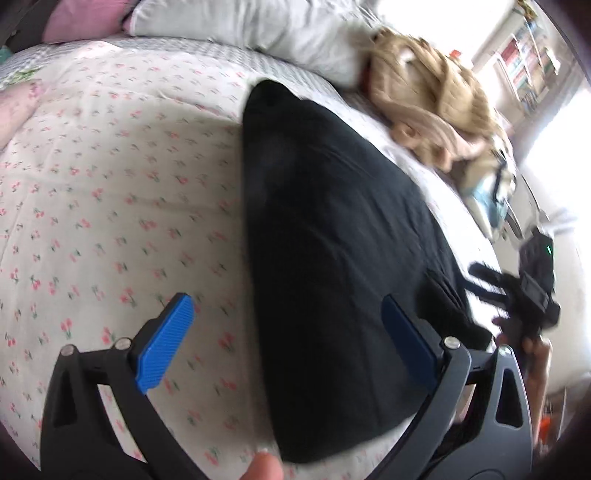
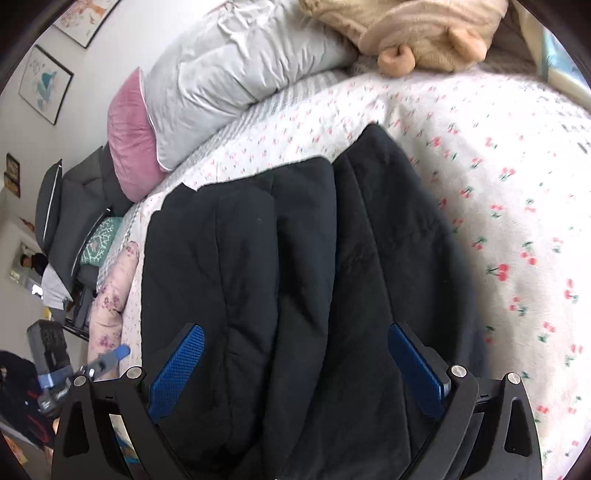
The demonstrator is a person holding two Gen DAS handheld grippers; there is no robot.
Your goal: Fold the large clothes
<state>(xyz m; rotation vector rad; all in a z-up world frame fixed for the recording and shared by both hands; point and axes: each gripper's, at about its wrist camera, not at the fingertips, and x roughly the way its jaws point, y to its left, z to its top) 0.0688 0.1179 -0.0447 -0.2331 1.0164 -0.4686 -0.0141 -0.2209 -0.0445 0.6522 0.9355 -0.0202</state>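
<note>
Cherry-print bedspread, black garment folded lengthwise

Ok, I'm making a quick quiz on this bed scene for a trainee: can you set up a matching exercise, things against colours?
Things:
1. folded garment
2. cushion
3. tong pads
4. plush toy

Colours:
a. tan
b. blue
c. black
d. pink

Pairs: 1-c, 2-d, 3-b, 4-a
</note>
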